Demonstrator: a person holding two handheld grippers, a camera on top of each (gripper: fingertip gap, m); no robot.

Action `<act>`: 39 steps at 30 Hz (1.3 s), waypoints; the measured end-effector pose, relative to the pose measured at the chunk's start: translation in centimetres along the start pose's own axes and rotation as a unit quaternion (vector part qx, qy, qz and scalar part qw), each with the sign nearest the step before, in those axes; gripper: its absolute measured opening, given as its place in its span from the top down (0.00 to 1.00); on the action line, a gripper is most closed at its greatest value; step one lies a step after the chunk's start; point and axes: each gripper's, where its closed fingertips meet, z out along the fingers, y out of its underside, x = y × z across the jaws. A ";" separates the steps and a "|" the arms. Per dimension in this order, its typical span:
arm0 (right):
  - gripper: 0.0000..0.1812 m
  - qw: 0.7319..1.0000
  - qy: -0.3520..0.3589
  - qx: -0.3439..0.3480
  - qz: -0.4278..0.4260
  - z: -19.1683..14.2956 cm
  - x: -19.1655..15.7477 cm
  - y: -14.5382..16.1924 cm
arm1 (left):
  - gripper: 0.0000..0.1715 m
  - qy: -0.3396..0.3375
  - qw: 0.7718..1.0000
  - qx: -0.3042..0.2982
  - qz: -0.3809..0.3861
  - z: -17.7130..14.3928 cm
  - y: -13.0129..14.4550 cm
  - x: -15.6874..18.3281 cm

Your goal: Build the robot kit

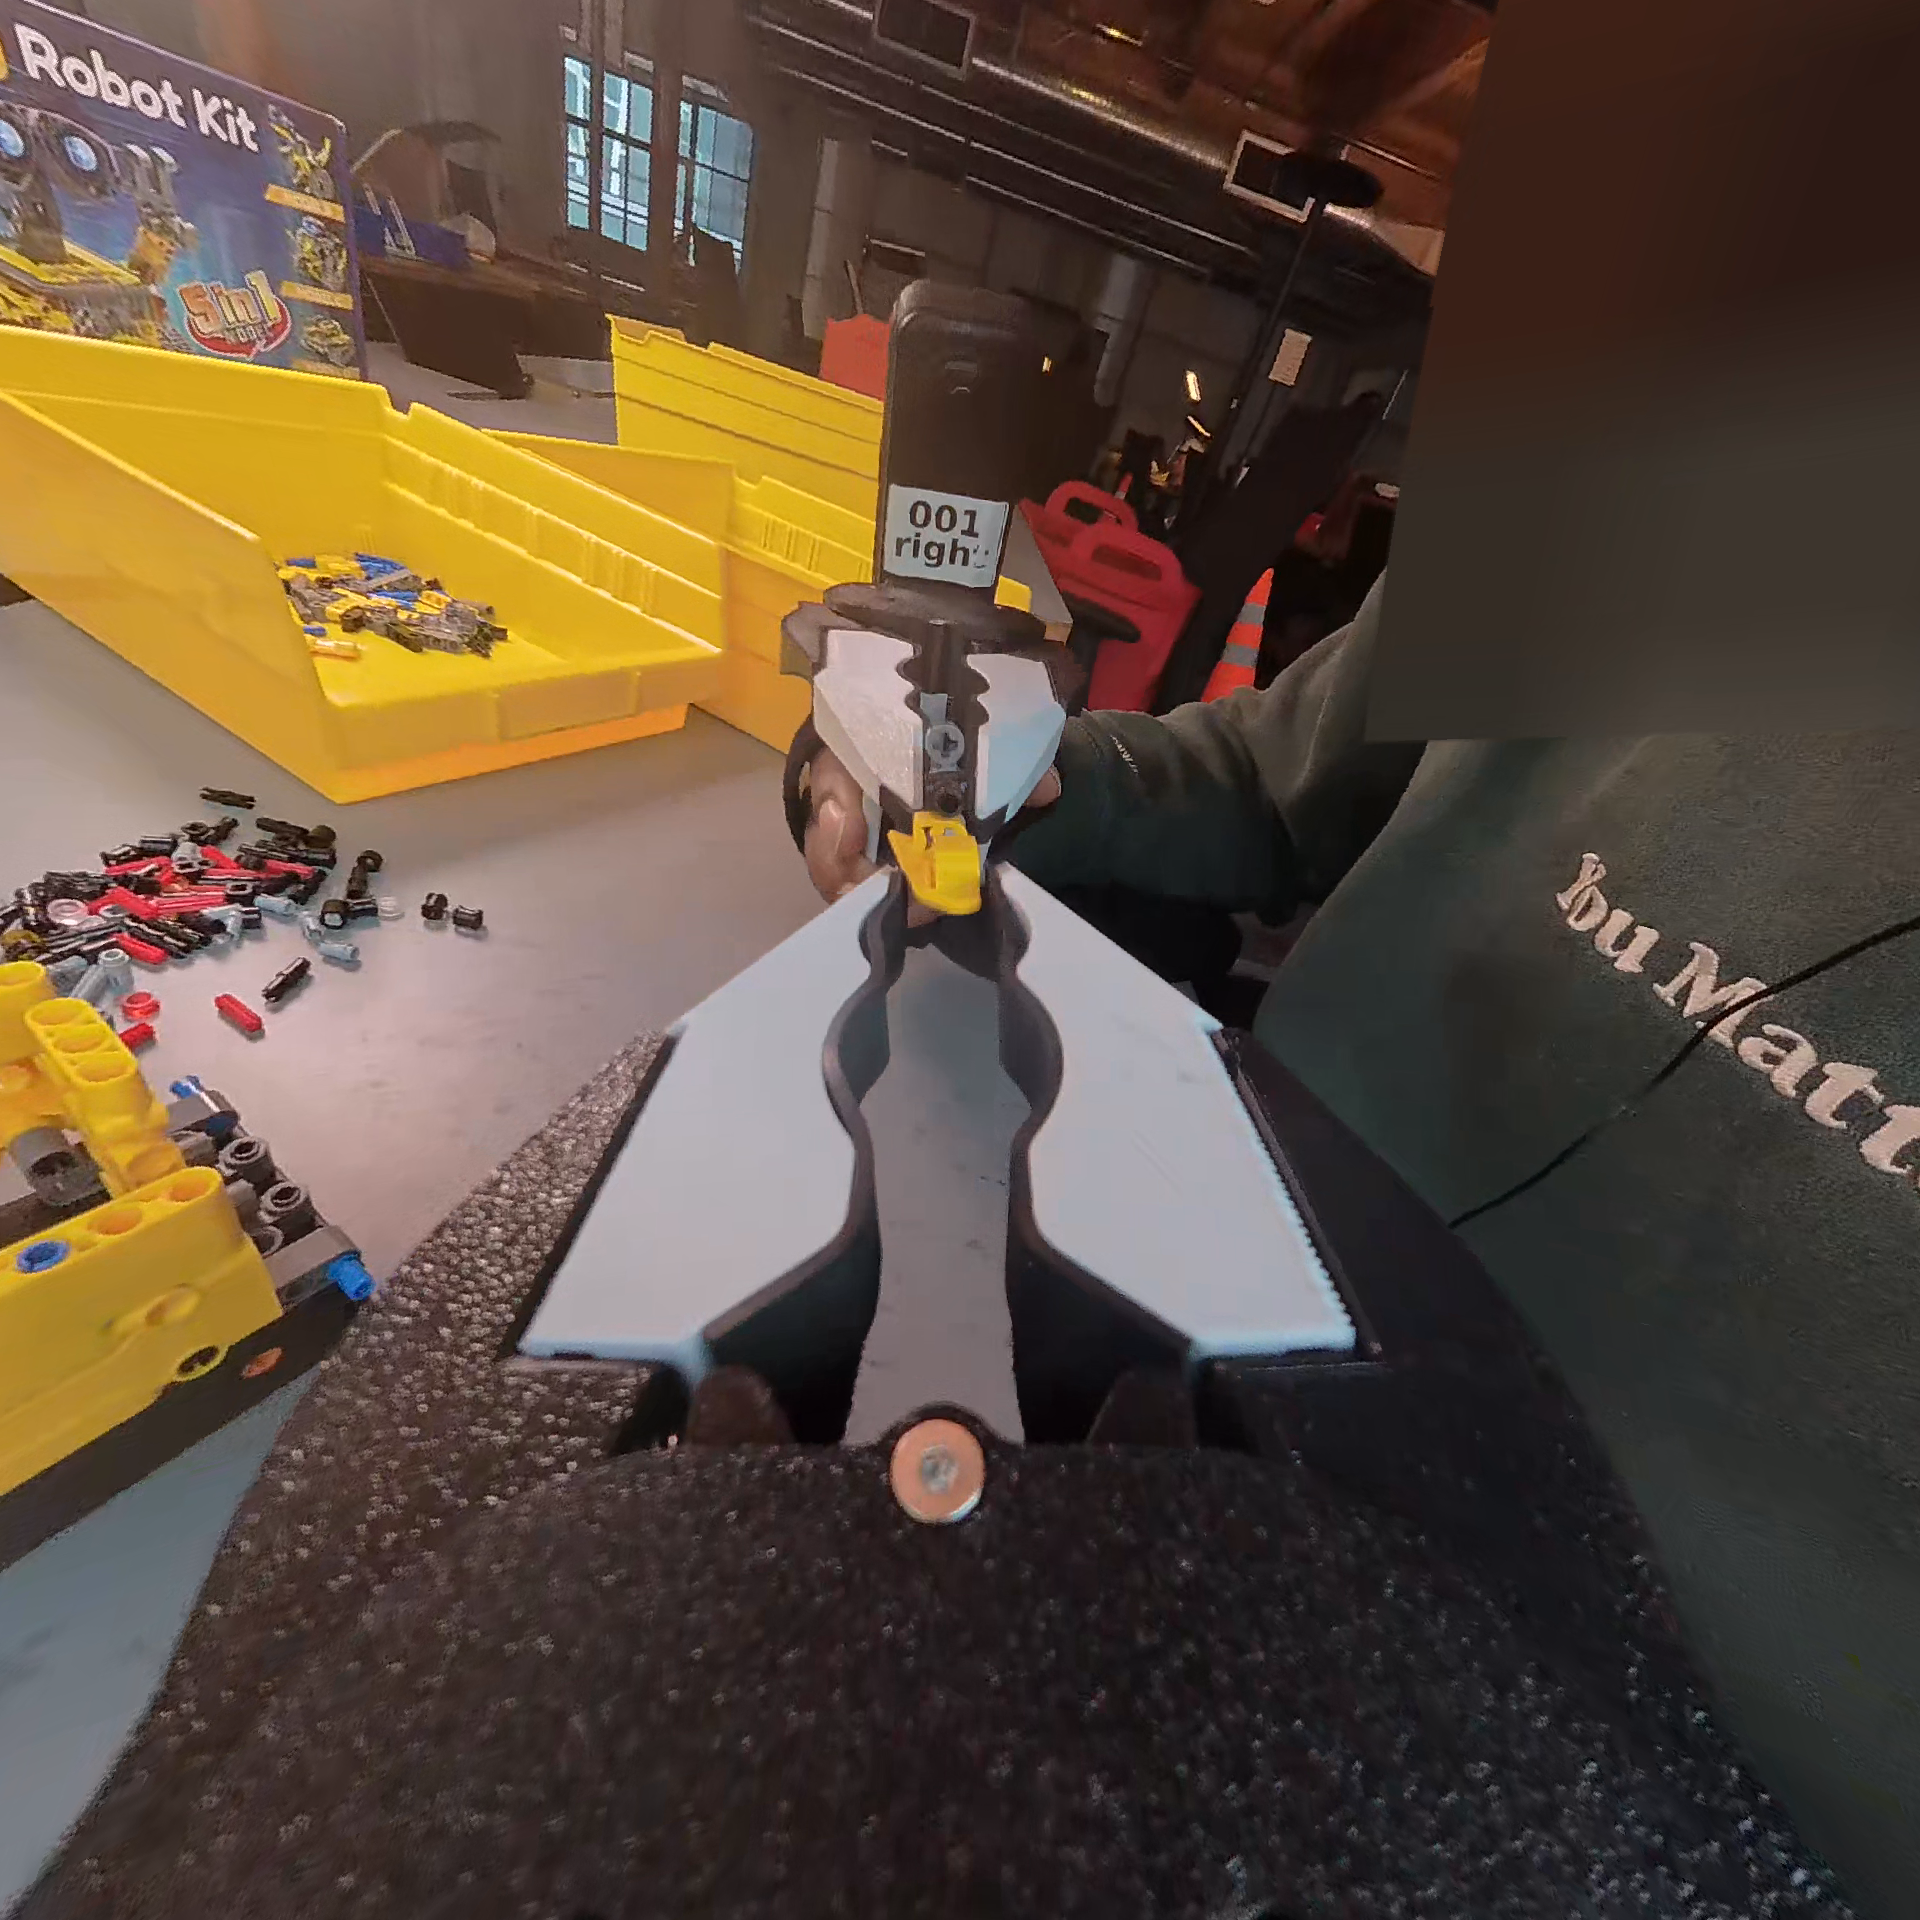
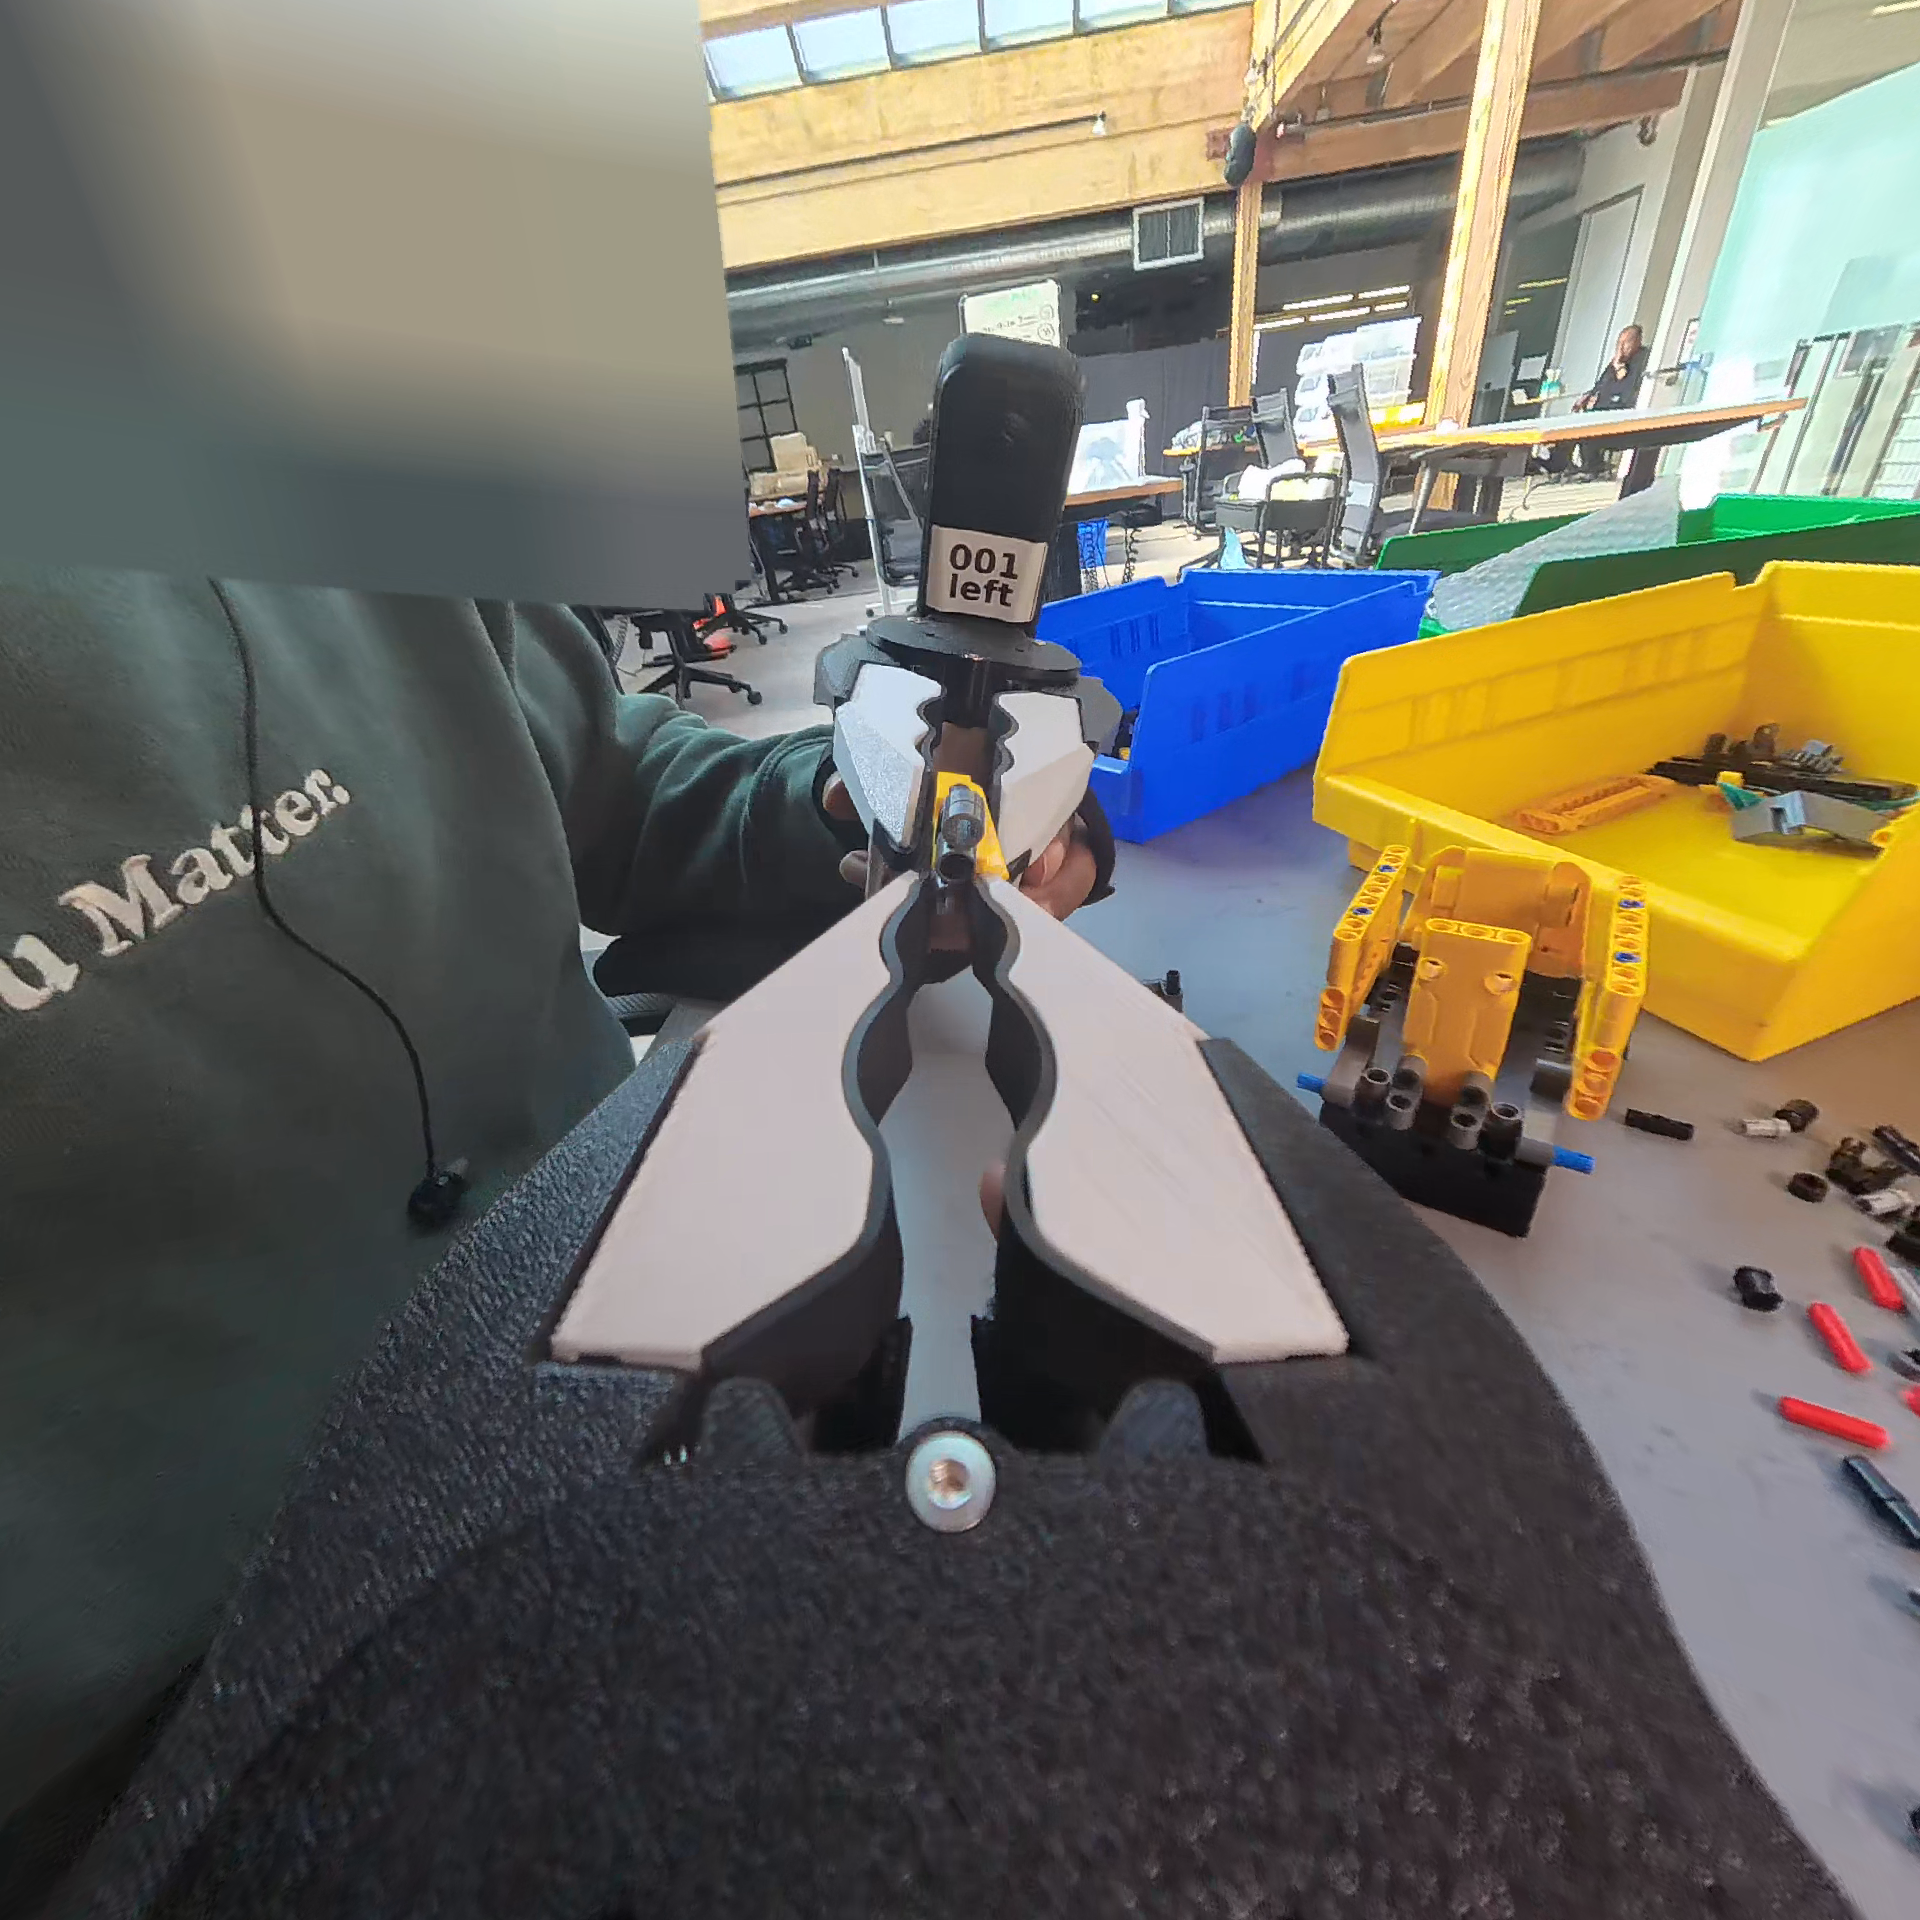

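My two grippers face each other with their tips meeting above the grey table (image 1: 540,997). My left gripper (image 1: 935,906) is shut on a small yellow building piece (image 1: 935,862). My right gripper (image 2: 951,899) is shut on a short dark pin with a grey end (image 2: 961,831), which is pressed against the yellow piece (image 2: 989,854). In the left wrist view the right gripper (image 1: 943,774) faces me with the pin (image 1: 948,798) at its tips. In the right wrist view the left gripper (image 2: 966,821) faces me. A hand holds each gripper from behind.
A half-built yellow and black model (image 2: 1475,997) (image 1: 114,1226) stands on the table. Loose red, black and grey pins (image 1: 197,883) (image 2: 1839,1340) lie around it. Yellow bins (image 1: 436,499) (image 2: 1538,727), a blue bin (image 2: 1226,665), a green bin (image 2: 1766,540) and a kit box (image 1: 177,187) stand behind. A person in a green sweatshirt (image 1: 1662,1143) sits close. The grippers are tip to tip, or close to it.
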 end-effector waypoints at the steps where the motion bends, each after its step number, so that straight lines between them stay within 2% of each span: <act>1: 0.97 1.000 0.002 -0.007 -0.007 0.0 0.0 0.2 | 0.91 0.001 1.000 -0.001 -0.002 0.0 0.1 0.0; 5: 0.97 1.000 0.002 -0.015 -0.010 0.0 0.0 0.4 | 0.86 0.017 1.000 -0.001 -0.026 0.1 0.1 0.2; 9: 0.97 0.999 0.006 -0.026 -0.024 0.1 0.1 0.8 | 0.93 -0.008 1.000 -0.012 -0.009 0.0 0.6 -0.6; 15: 0.97 0.999 0.011 -0.040 -0.026 0.1 0.2 1.4 | 0.93 -0.030 0.999 -0.035 0.023 0.1 1.1 -0.9; 32: 0.98 0.997 0.013 -0.070 -0.008 0.6 0.4 3.0 | 0.93 -0.040 0.997 -0.058 0.010 0.3 2.4 -1.4; 34: 0.98 0.996 0.015 -0.089 -0.016 0.8 0.4 3.8 | 0.93 -0.041 0.997 -0.061 0.016 0.6 2.5 -1.3; 35: 0.97 0.992 -0.006 -0.120 -0.022 1.5 -0.6 5.1 | 0.93 -0.020 0.998 -0.061 0.018 1.3 2.5 -0.3; 36: 0.97 0.989 -0.015 -0.143 -0.034 2.5 -1.4 6.1 | 1.00 0.013 0.998 -0.054 0.036 2.1 2.2 1.4; 38: 0.98 0.992 -0.028 -0.119 -0.036 3.5 -1.8 5.1 | 1.00 -0.010 0.991 -0.083 0.105 3.1 2.2 1.9; 39: 0.98 0.993 -0.020 -0.115 -0.031 3.0 -1.1 4.8 | 1.00 -0.020 0.991 -0.078 0.104 2.4 1.6 1.4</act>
